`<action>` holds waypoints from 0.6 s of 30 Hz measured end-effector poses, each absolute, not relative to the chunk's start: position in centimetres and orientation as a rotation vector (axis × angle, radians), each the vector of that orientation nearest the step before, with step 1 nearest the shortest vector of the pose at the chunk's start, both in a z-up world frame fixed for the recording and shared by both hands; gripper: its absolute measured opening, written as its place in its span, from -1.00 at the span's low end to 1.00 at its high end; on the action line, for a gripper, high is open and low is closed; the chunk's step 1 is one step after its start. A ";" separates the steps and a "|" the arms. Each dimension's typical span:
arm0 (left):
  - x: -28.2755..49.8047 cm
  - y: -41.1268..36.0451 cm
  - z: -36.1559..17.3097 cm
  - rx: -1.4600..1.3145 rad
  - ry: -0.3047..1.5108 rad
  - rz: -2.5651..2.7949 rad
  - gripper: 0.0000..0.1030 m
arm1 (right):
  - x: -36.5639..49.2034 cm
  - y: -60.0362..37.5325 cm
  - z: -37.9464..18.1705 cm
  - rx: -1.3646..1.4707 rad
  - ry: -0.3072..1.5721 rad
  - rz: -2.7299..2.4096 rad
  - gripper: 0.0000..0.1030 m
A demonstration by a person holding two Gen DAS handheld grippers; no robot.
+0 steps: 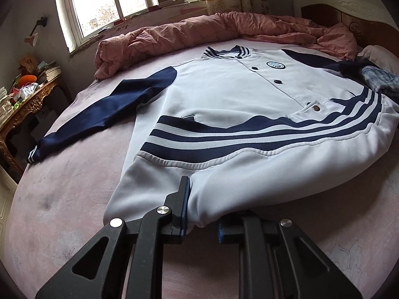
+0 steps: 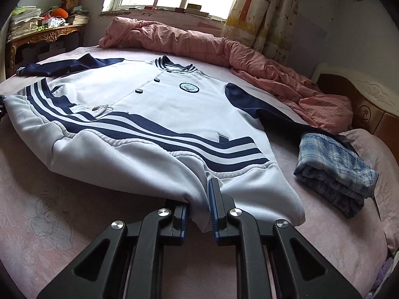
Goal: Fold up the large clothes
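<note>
A white jacket [image 1: 232, 94] with navy sleeves, navy stripes and a round chest badge lies front-up on the pink bed, sleeves spread out. Its lower part is folded up, so a white layer faces me. My left gripper [image 1: 199, 214] is shut on the near left edge of that white layer; cloth hides its right finger. In the right wrist view the jacket [image 2: 154, 104] fills the middle. My right gripper [image 2: 199, 214] is shut on the near right edge of the white layer, with cloth bunched between the fingers.
A rumpled pink quilt [image 2: 224, 52] lies along the far side of the bed [image 2: 49, 224] under the window. A folded blue plaid garment [image 2: 334, 172] sits on the right by a pillow. A cluttered gilt side table [image 1: 27, 102] stands left. A headboard [image 2: 369, 102] is at right.
</note>
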State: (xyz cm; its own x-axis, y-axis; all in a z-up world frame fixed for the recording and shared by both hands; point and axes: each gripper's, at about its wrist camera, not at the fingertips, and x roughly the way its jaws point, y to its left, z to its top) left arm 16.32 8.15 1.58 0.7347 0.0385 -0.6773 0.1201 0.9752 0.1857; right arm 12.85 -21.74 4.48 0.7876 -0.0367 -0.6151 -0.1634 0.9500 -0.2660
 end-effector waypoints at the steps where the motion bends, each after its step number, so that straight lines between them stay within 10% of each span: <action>1: 16.3 8.1 1.6 0.226 0.745 -0.044 -0.67 | 12.9 -21.8 4.5 -0.316 0.664 0.071 -0.68; 18: 17.0 8.6 2.4 0.182 0.755 -0.057 -0.64 | 13.4 -21.6 4.2 -0.303 0.691 0.080 -0.66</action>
State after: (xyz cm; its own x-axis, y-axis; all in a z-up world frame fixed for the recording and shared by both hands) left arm 16.97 8.59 2.37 0.7276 0.0137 -0.6859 0.1171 0.9827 0.1438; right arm 13.44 -21.61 4.18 0.7698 -0.0273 -0.6378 -0.1722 0.9531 -0.2487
